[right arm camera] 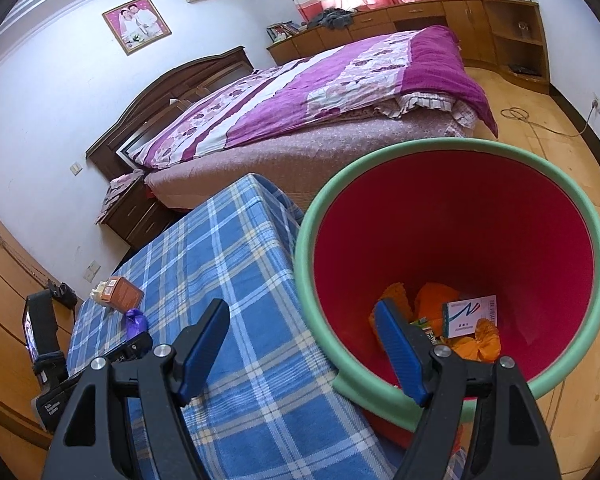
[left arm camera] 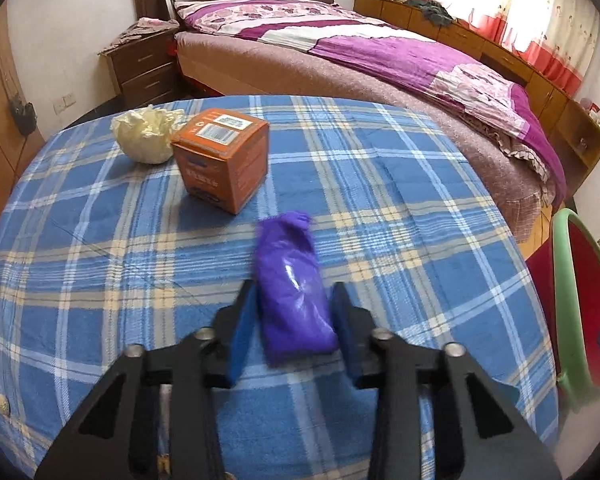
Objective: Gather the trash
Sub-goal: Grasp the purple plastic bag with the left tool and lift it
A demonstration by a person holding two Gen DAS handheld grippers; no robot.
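A crumpled purple plastic bag (left arm camera: 288,280) lies on the blue plaid tablecloth (left arm camera: 380,200). My left gripper (left arm camera: 294,296) is shut on it, one blue pad against each side of its near half. Farther back stand an orange carton (left arm camera: 224,160) and a cream crumpled wad (left arm camera: 144,136). In the right wrist view my right gripper (right arm camera: 300,308) is open and holds nothing, straddling the near rim of the red bin with a green rim (right arm camera: 420,152) beside the table. The purple bag (right arm camera: 135,322) and the carton (right arm camera: 124,294) show small at the left.
The bin holds orange wads and a white-teal box (right arm camera: 466,316). A bed with a purple quilt (left arm camera: 380,52) stands beyond the table, with a nightstand (left arm camera: 140,68) at its left. Wooden cabinets (right arm camera: 440,24) line the window wall. A cable (right arm camera: 540,124) lies on the floor.
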